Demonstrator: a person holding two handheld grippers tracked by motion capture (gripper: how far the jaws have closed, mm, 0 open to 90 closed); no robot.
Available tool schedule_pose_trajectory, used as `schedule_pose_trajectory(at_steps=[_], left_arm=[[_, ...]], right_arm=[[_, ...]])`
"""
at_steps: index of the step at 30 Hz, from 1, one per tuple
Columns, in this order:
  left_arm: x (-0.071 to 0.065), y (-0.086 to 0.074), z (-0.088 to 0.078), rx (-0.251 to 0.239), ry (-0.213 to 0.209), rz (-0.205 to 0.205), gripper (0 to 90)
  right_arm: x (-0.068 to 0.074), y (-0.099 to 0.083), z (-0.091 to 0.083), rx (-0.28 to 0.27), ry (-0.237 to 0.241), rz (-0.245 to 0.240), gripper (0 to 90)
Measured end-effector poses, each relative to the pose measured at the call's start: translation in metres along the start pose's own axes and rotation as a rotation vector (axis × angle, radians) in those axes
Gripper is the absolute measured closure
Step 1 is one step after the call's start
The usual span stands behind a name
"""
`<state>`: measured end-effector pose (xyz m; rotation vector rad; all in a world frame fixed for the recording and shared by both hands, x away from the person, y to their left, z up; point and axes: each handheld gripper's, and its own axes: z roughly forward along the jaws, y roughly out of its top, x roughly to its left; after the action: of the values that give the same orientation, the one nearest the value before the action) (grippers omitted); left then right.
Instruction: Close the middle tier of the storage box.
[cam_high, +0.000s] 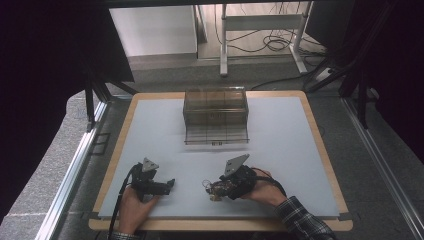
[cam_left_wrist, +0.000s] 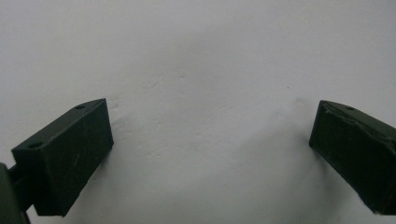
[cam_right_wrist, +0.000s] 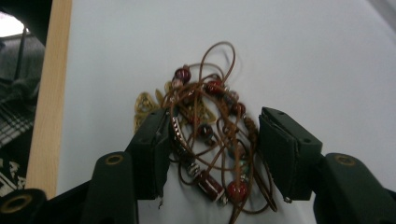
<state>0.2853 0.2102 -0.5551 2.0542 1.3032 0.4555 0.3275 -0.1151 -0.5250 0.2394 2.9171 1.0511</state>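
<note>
A tangle of brown cord with red and metal beads and a gold filigree piece, a necklace (cam_right_wrist: 205, 93), lies on the pale mat near the front edge (cam_high: 212, 190). My right gripper (cam_right_wrist: 212, 126) lies low over it with a jaw on either side. The left jaw touches the cords, while the right jaw stands a little apart from the loops. In the high view the right gripper (cam_high: 216, 187) points left. My left gripper (cam_high: 170, 184) rests on the mat to the left, pointing right, its jaws wide apart over bare mat (cam_left_wrist: 210, 121).
A clear smoky plastic box with compartments (cam_high: 216, 116) stands at the back middle of the mat, its front flap down. The pale mat (cam_high: 280, 150) covers a wood-edged table (cam_high: 320, 150). A plaid sleeve (cam_high: 300, 220) comes in at the bottom right.
</note>
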Motion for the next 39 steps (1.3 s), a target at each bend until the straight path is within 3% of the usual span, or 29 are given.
schedule_pose_trajectory(at_steps=[6,11,22,24,25,27,31,39], left_arm=[[0.000,0.000,0.000,0.000,0.000,0.000,0.0],[0.000,0.000,0.000,0.000,0.000,0.000,0.0],[0.000,0.000,0.000,0.000,0.000,0.000,0.0],[0.000,0.000,0.000,0.000,0.000,0.000,0.0],[0.000,0.000,0.000,0.000,0.000,0.000,0.0],[0.000,0.000,0.000,0.000,0.000,0.000,0.0],[0.000,0.000,0.000,0.000,0.000,0.000,0.0],[0.000,0.000,0.000,0.000,0.000,0.000,0.0]], right_arm=[[0.001,-0.001,-0.001,0.014,-0.024,-0.034,56.0],[0.003,0.000,-0.004,0.032,-0.024,-0.071,72.7],[0.003,0.003,-0.005,0.046,-0.023,-0.049,75.8],[0.003,0.004,-0.007,0.022,-0.024,-0.046,82.5],[0.002,0.005,-0.010,-0.001,-0.027,-0.032,82.5],[0.001,0.006,-0.012,0.016,-0.051,-0.038,82.6],[0.001,0.004,-0.009,0.033,-0.053,-0.040,82.6],[0.003,0.009,-0.016,-0.001,-0.069,-0.048,82.6]])
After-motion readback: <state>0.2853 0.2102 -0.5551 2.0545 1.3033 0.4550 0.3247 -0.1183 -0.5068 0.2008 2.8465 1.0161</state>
